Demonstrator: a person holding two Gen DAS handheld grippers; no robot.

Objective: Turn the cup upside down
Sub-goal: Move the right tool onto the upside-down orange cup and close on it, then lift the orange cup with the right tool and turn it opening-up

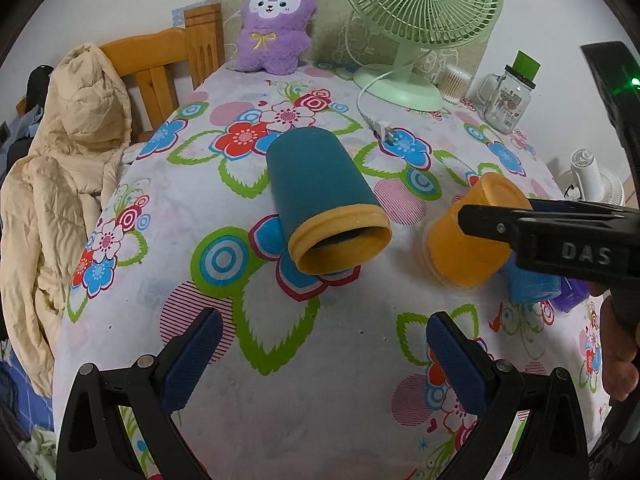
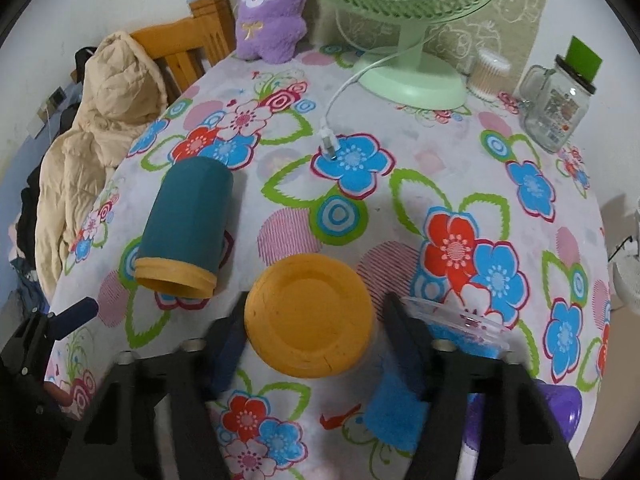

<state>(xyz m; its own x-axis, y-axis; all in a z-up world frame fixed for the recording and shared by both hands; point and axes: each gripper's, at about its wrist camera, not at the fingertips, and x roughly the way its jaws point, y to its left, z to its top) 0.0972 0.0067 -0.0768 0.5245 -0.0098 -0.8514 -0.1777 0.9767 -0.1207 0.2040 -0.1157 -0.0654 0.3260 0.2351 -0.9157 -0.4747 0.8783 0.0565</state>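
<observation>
A teal cup with an orange rim [image 1: 320, 196] lies on its side on the flowered tablecloth [image 1: 248, 400], mouth toward me; it also shows in the right wrist view [image 2: 186, 224]. My left gripper [image 1: 322, 364] is open and empty, just short of it. My right gripper [image 2: 316, 334] is shut on an orange cup [image 2: 310, 314], held tilted with its base toward the camera. The same orange cup [image 1: 468, 232] sits between the right gripper's fingers [image 1: 520, 222] in the left wrist view.
A blue cup [image 2: 394, 412] and a purple cup [image 2: 560, 404] lie under the right gripper. A green fan [image 1: 420, 4], its cable plug [image 1: 384, 130], a glass jar [image 1: 506, 98], a cotton-swab tub [image 1: 452, 84] and a purple plush [image 1: 274, 24] stand at the back. A chair with a beige jacket [image 1: 60, 184] is left.
</observation>
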